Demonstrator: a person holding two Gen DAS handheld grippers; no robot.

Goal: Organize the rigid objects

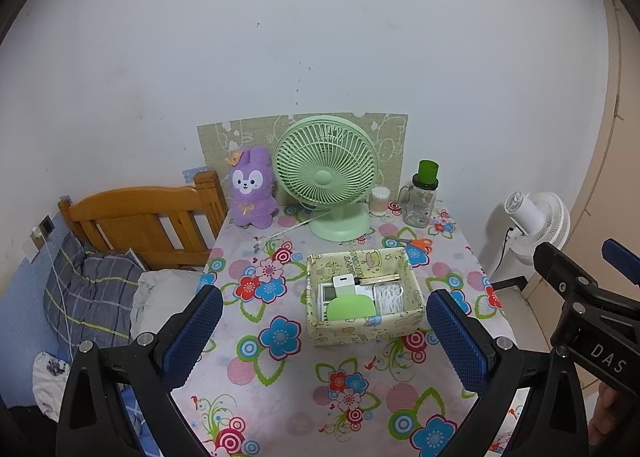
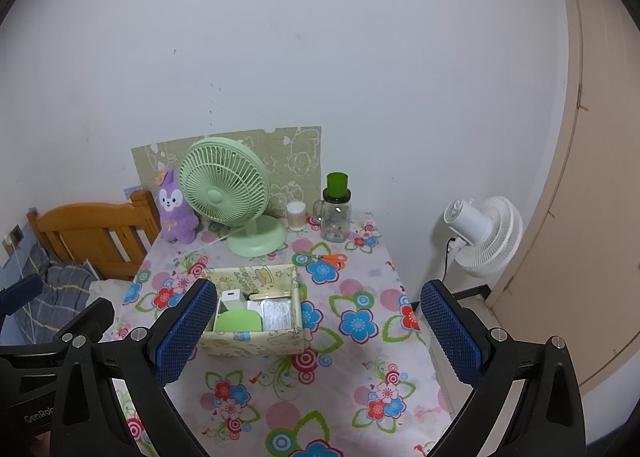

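Observation:
A yellow patterned box (image 1: 362, 331) (image 2: 252, 343) sits mid-table. Inside lie a green rounded piece (image 1: 351, 307) (image 2: 238, 322), a white charger (image 1: 345, 283), a white remote and a white packet (image 1: 388, 299). Orange-handled scissors (image 1: 418, 244) (image 2: 330, 259) lie on the cloth behind the box. My left gripper (image 1: 324, 317) is open and empty, held above the table in front of the box. My right gripper (image 2: 320, 317) is open and empty, to the box's right; it also shows at the right edge of the left wrist view (image 1: 580, 289).
A floral tablecloth (image 1: 280, 397) covers the table. At the back stand a green desk fan (image 1: 326, 177), a purple plush rabbit (image 1: 252, 189), a cotton swab jar (image 1: 379, 201) and a green-capped glass bottle (image 1: 422, 197). A wooden headboard (image 1: 140, 217) is left, a white floor fan (image 2: 484, 233) right.

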